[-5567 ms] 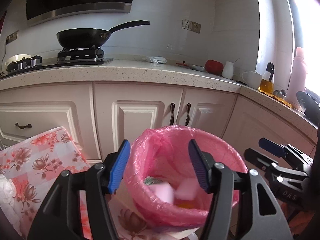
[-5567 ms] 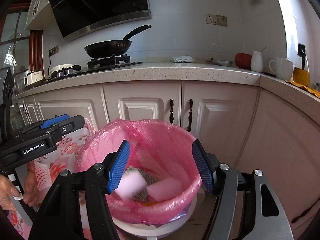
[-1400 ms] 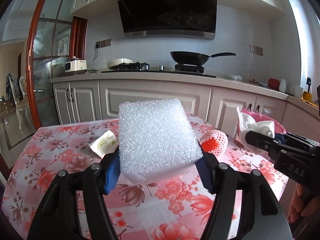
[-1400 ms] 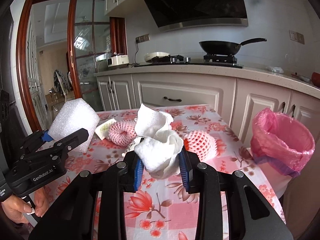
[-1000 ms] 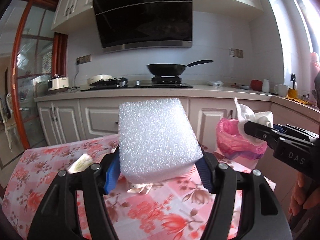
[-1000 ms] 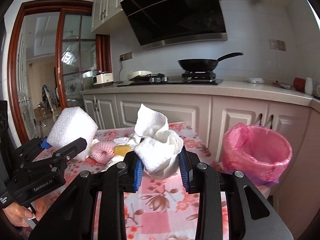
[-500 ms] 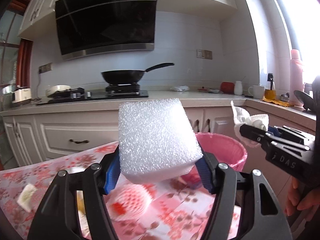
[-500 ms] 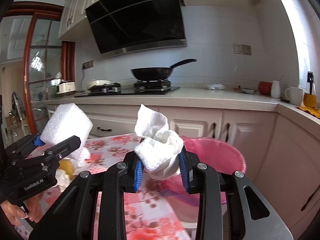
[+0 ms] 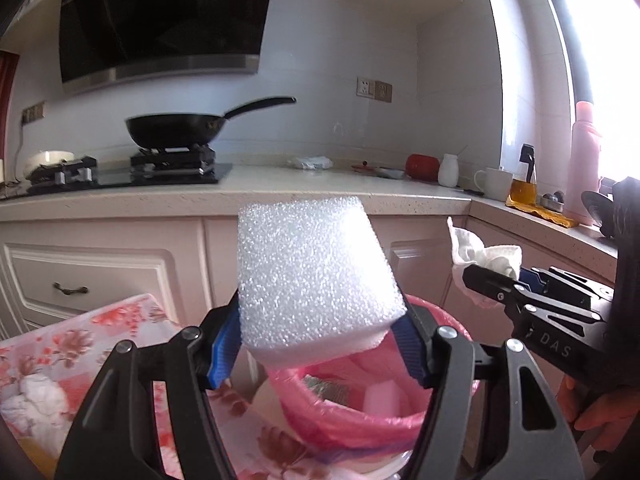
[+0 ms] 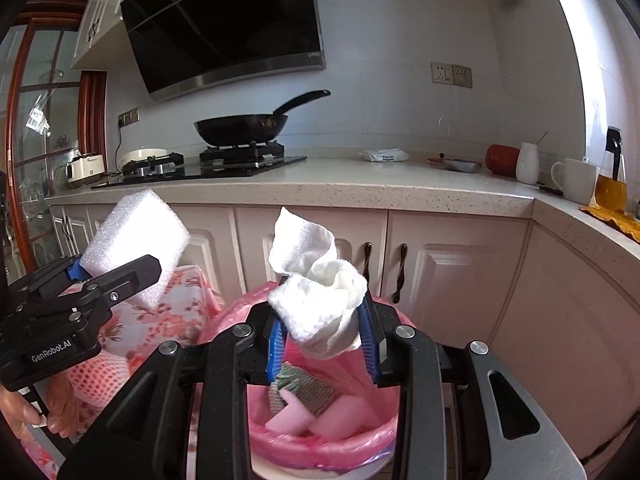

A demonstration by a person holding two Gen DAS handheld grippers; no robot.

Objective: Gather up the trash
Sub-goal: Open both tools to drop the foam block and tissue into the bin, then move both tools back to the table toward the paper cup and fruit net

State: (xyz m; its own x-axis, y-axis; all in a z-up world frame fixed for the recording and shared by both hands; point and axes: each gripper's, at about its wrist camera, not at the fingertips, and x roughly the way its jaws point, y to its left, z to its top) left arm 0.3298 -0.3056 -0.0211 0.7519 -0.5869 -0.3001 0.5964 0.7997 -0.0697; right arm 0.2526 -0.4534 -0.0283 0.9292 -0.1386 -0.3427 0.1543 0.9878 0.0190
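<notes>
L gripper point(image 9: 320, 344) clamped on white foam block point(image 9: 312, 276), R gripper point(image 10: 322, 338) pinching crumpled white tissue point(image 10: 320, 300) w/ jaws just easing apart, both above pink-lined trash bin point(image 10: 320, 444) w/ scraps inside, floral table point(image 9: 80, 344) at left, cabinets & wok point(image 10: 240, 128) behind

White tiled wall point(image 10: 400, 92) behind a speckled tabletop point(image 10: 360, 188) running into a corner. Black range hood point(image 10: 224, 28) above a gas hob point(image 10: 240, 156) with a black pan point(image 10: 244, 126). Pale panelled cabinet doors point(image 10: 452, 280) with dark handles below. Bright window point(image 9: 600, 60) at right, glare washing the corner. Wood-framed glass door point(image 10: 36, 120) at left. Double wall socket point(image 10: 451, 74).
</notes>
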